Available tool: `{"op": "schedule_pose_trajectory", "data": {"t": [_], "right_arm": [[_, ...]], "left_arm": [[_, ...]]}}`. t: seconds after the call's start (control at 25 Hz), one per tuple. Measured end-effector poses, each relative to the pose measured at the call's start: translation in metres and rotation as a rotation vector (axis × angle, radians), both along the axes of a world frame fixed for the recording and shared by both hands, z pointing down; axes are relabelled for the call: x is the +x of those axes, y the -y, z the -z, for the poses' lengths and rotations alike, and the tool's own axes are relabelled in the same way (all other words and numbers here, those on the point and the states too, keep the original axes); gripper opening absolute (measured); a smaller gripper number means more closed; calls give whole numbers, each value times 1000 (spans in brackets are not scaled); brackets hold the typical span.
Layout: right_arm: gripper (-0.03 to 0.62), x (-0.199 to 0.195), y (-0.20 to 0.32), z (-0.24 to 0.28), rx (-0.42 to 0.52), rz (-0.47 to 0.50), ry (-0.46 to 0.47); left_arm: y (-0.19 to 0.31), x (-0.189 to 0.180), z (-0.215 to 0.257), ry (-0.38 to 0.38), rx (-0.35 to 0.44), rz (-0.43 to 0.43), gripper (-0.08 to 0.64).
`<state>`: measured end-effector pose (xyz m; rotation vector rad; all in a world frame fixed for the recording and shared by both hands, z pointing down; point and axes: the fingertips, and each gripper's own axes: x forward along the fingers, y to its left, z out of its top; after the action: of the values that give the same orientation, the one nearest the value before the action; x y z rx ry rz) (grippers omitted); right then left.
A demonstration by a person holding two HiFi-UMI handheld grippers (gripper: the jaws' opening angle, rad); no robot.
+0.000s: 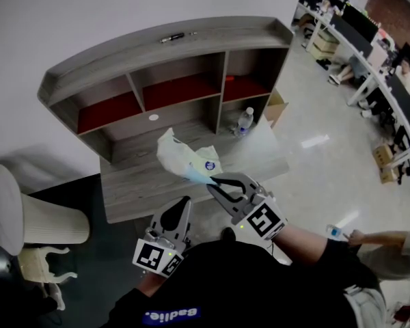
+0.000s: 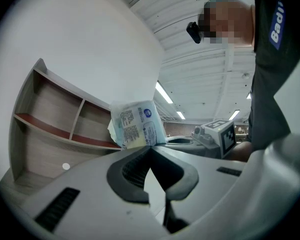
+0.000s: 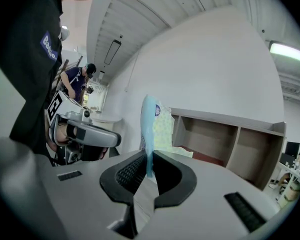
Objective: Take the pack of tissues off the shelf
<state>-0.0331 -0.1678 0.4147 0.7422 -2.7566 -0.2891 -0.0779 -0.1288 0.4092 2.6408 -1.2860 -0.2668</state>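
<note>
In the head view, the right hand-held gripper [image 1: 213, 180] holds the pack of tissues [image 1: 186, 158] by its light blue end. The pack is lifted out of the grey shelf [image 1: 165, 53] and hangs in front of it, over the surface [image 1: 133, 183]. The left hand-held gripper [image 1: 185, 203] is lower and nearer to the person, apart from the pack. A water bottle [image 1: 244, 121] stands in the lower right compartment of the shelf. In the left gripper view, the two jaws of the left hand-held gripper [image 2: 150, 147] are closed tip against tip with nothing between them. The pack [image 2: 137, 124] shows beyond them, in front of the shelf. In the right gripper view, the jaws of the right hand-held gripper [image 3: 149, 160] are nearly together and pinch the thin blue edge of the pack [image 3: 151, 120], which stands up from them with the shelf [image 3: 230, 134] behind it.
</note>
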Motion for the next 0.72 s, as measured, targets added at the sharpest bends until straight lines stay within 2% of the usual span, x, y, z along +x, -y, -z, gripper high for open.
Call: {"op": "schedule_pose_trajectory", "data": {"t": [0.72], "right_arm": [[54, -11, -16, -6, -53, 43, 48]], "left_arm": [[-3, 1, 3, 4, 10, 2, 2]]}}
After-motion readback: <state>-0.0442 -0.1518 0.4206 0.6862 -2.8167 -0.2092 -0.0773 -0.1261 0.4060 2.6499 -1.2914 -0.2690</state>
